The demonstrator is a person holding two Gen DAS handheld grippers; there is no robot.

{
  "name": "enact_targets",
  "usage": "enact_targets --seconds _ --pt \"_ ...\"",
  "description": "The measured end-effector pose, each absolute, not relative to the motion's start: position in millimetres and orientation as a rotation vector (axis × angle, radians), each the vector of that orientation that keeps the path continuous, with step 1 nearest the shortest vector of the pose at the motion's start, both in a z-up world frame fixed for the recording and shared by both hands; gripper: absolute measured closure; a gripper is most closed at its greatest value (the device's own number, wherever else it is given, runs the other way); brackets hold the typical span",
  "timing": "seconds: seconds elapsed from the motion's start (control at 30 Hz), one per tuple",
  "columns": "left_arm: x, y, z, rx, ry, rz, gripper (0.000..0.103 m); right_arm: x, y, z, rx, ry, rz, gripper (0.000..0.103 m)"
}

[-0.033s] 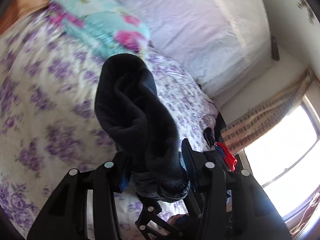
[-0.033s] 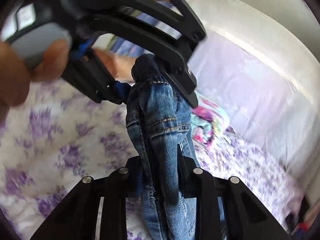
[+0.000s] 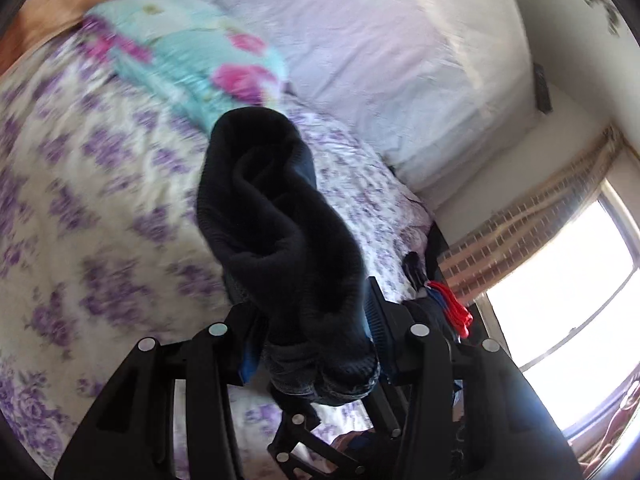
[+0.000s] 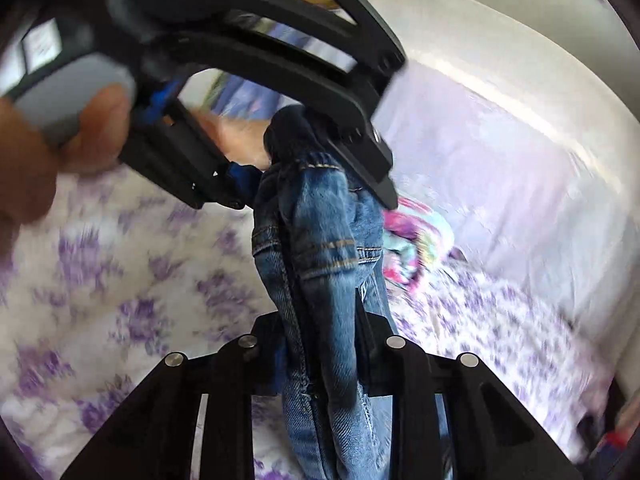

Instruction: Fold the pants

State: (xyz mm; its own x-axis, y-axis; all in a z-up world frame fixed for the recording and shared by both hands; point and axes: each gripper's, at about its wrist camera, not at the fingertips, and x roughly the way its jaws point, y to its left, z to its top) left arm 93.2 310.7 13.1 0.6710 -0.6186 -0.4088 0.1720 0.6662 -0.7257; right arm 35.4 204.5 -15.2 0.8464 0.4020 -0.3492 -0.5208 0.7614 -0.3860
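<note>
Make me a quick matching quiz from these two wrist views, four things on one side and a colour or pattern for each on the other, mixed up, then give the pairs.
Things:
1. pants
2. bedspread
3. pillow
4. clip

Colours:
A. red
B. white with purple flowers
C. blue denim
D. turquoise with pink flowers

Pairs: 1-C, 2-B, 3-D, 4-A

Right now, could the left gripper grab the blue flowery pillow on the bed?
Probably not: the left gripper is shut on the jeans, which bunch up between it and the pillow lying beyond on the bed.
</note>
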Motion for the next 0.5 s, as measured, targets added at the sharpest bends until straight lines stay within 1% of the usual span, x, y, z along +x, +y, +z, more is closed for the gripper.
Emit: enact_targets --seconds 0.1,0.23,0.37,0.5 --pt "97 266 38 -0.629 0.676 -0.600 0.059 42 165 2 -0.315 0.272 0.456 0.078" --pt "110 197 48 -0.531 0.696 -0.740 0.059 43 95 8 -0.032 0.326 0.386 0.079" --pt "132 104 29 -0.411 0.782 -0.867 0.059 48 26 -9 0.189 0.365 0.286 0.079" --pt "153 29 -13 -0.302 0.913 -0.913 0.059 61 -36 -49 0.419 0.470 0.222 0.079"
